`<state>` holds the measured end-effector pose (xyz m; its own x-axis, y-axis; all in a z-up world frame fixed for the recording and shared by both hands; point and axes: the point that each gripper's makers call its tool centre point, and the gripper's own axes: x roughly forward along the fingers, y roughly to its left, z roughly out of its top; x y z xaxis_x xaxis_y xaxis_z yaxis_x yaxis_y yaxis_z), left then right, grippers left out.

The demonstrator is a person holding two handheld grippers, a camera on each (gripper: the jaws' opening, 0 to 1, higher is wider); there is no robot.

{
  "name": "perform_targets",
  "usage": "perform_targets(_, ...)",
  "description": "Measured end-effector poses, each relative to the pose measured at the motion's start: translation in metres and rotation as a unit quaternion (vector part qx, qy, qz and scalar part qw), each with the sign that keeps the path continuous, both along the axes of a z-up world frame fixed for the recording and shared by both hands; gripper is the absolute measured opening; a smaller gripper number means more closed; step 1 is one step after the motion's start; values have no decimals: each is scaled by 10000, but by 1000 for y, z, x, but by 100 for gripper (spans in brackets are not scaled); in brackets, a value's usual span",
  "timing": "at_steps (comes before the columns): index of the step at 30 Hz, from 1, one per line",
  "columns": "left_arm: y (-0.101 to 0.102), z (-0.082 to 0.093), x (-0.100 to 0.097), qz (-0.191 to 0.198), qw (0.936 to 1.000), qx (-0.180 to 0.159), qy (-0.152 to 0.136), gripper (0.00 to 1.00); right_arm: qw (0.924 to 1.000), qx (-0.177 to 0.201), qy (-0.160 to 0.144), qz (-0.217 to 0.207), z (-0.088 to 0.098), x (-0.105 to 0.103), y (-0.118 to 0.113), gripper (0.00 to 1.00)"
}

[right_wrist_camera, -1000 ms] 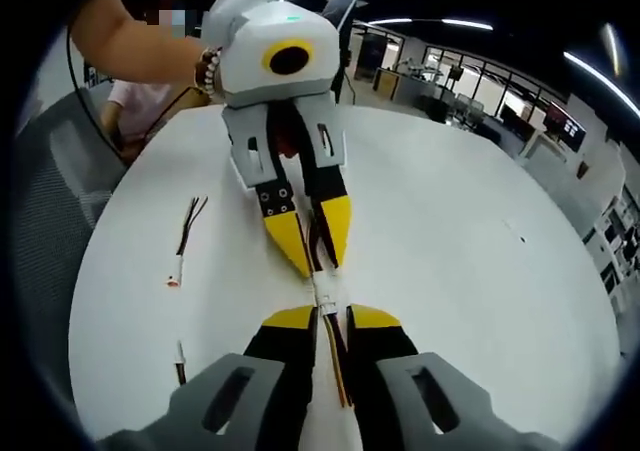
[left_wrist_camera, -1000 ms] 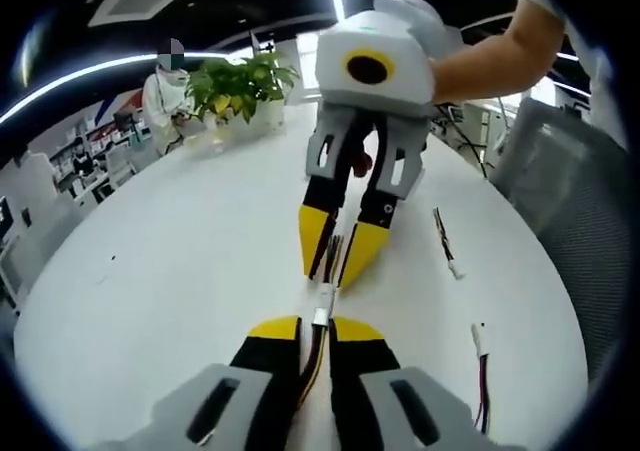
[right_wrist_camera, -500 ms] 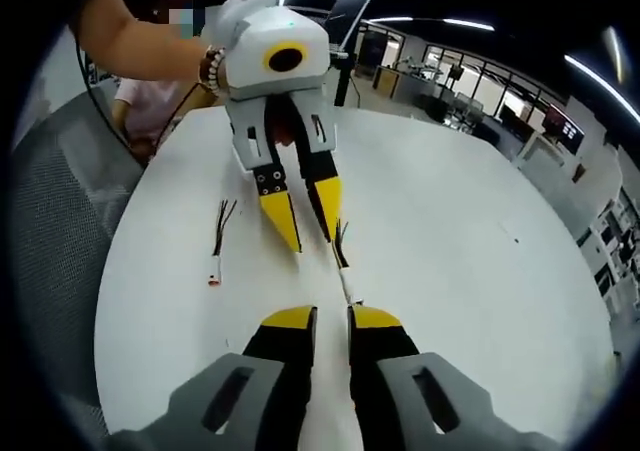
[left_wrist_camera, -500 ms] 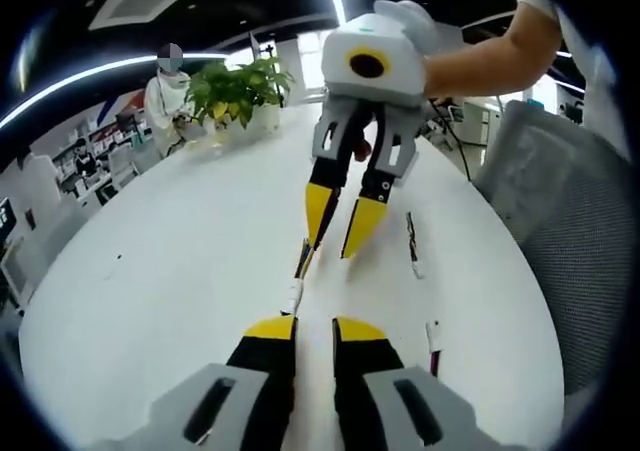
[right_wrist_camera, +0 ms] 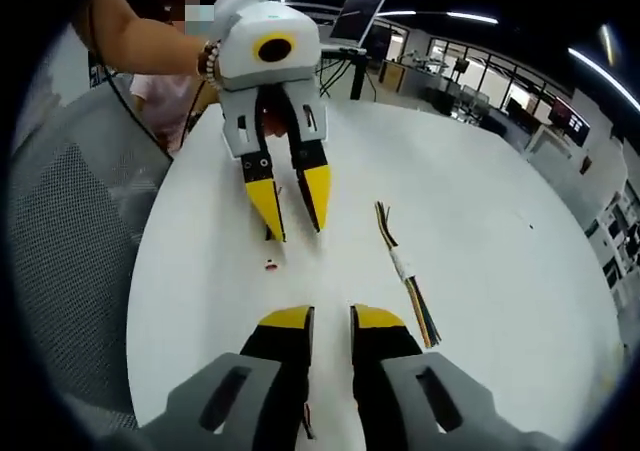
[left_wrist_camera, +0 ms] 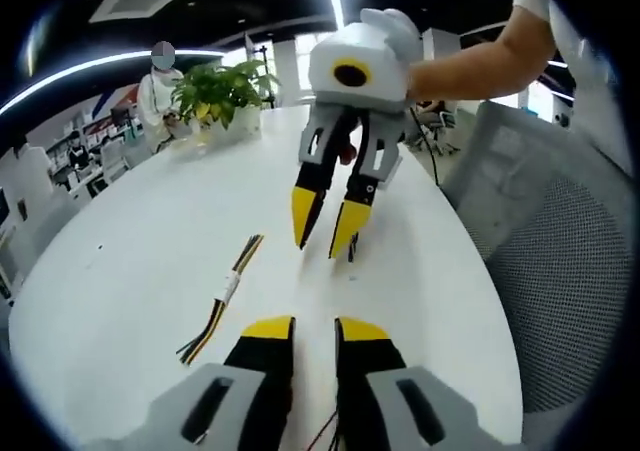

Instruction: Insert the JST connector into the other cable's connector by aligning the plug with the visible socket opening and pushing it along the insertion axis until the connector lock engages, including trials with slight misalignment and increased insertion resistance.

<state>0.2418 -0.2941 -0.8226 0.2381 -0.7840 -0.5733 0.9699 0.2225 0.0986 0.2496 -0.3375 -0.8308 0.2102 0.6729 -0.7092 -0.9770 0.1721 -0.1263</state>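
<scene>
Two hand-held grippers face each other over a round white table (left_wrist_camera: 130,271), both with jaws parted and nothing between them. In the left gripper view, the left gripper (left_wrist_camera: 311,329) rises from the bottom with a narrow gap between its yellow tips, while the right gripper (left_wrist_camera: 328,233), held by a hand (left_wrist_camera: 395,33) in a white glove, hangs tips-down just above the tabletop. The joined cable (left_wrist_camera: 220,299), its white connector at mid-length and coloured wires fanning from both ends, lies flat on the table to the left of both grippers, touching neither. A potted plant (left_wrist_camera: 215,89) stands at the far edge, and a mesh chair (left_wrist_camera: 545,271) sits beside the table.

In the right gripper view, the right gripper (right_wrist_camera: 330,318) comes up from the bottom, its tips slightly apart. The left gripper (right_wrist_camera: 293,214) points down opposite it. The cable (right_wrist_camera: 405,271) lies to the right of them, well clear of the jaws. A spare cable (right_wrist_camera: 271,251) with a small white-and-red plug lies just below the left gripper's tips.
</scene>
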Motion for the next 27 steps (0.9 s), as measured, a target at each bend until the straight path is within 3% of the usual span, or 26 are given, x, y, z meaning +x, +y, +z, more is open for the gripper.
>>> perform_targets(10, 6, -16, -15, 135, 9995, 23, 275, 10, 9997, -24, 220, 51, -14, -17, -5, 14)
perform_targets(27, 5, -23, -17, 189, 9992, -78, 355, 3, 9993, 111, 360, -8, -21, -23, -6, 5)
